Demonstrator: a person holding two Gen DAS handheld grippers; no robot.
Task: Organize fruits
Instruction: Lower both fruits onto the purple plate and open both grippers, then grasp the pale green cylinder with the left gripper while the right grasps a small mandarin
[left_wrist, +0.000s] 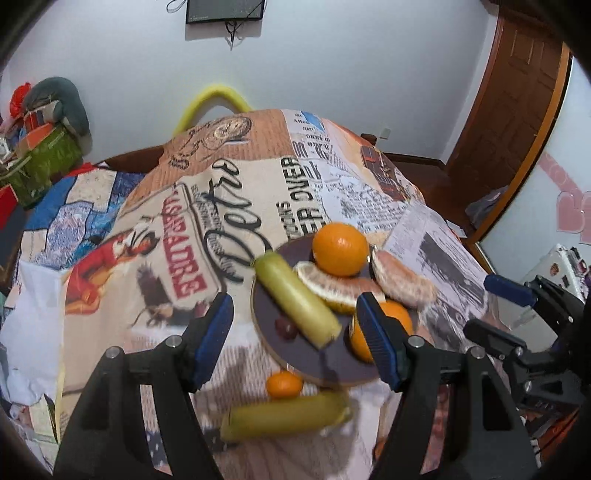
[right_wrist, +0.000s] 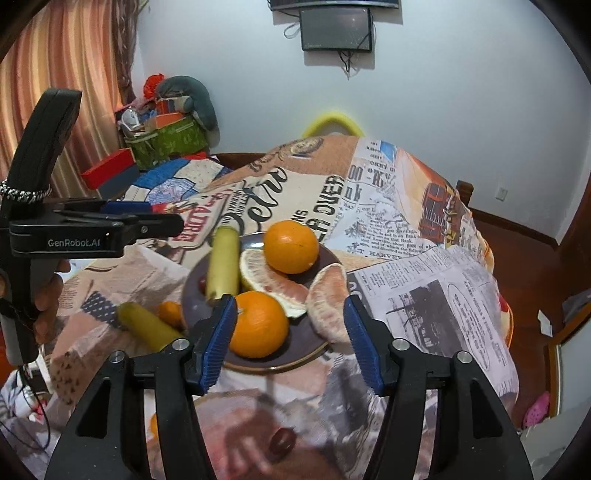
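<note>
A dark round plate (left_wrist: 295, 354) (right_wrist: 192, 295) on the printed cloth holds two oranges (right_wrist: 291, 246) (right_wrist: 260, 324), a banana (left_wrist: 297, 301) (right_wrist: 222, 266), two peeled pomelo pieces (right_wrist: 328, 306) (right_wrist: 273, 284) and a grape (left_wrist: 286, 328). Beside the plate lie a second banana (left_wrist: 284, 415) (right_wrist: 147, 325) and a small mandarin (left_wrist: 283, 384) (right_wrist: 170, 314). A dark grape (right_wrist: 281, 441) lies on the cloth near me. My left gripper (left_wrist: 295, 339) is open above the plate's near edge. My right gripper (right_wrist: 290, 339) is open over the near orange. Both are empty.
The table is covered with a newspaper-print cloth (right_wrist: 424, 295) that drops off at the right. A green box with clutter (right_wrist: 166, 142) and a red box (right_wrist: 107, 170) stand at the back left. A yellow chair back (right_wrist: 332, 122) rises behind the table.
</note>
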